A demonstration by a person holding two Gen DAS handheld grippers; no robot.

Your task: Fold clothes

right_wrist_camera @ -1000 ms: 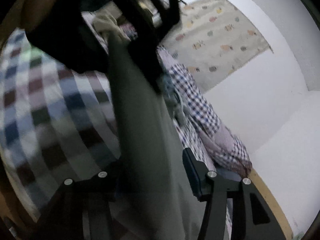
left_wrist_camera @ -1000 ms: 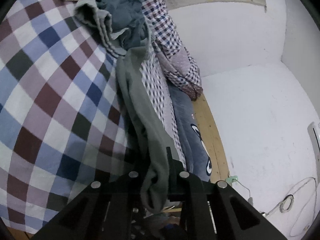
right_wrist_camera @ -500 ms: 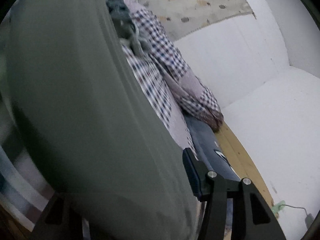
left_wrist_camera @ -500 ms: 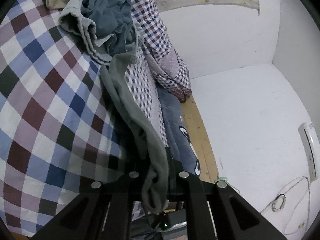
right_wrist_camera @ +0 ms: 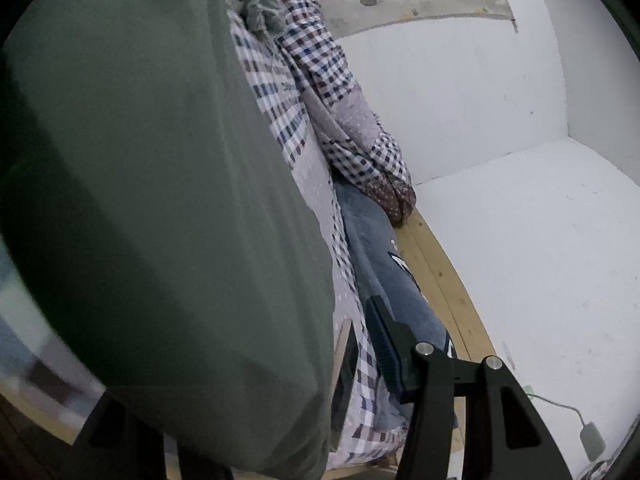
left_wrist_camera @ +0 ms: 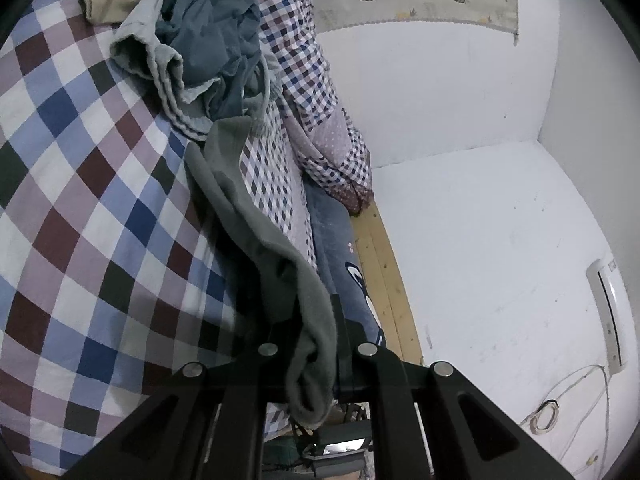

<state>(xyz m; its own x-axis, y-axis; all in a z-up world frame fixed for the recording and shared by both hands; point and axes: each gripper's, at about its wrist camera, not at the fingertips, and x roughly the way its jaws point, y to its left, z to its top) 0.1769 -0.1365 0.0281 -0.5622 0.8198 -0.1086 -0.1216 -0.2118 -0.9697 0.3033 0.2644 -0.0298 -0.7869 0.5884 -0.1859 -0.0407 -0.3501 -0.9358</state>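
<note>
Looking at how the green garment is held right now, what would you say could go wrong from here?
1. The green garment still runs up into the clothes pile; pulling further may drag the pile along.
2. The left gripper pinches only a bunched edge, which could slip out.
3. In the right wrist view the garment covers most of the frame and hides the right jaws, so its hold cannot be checked.
</note>
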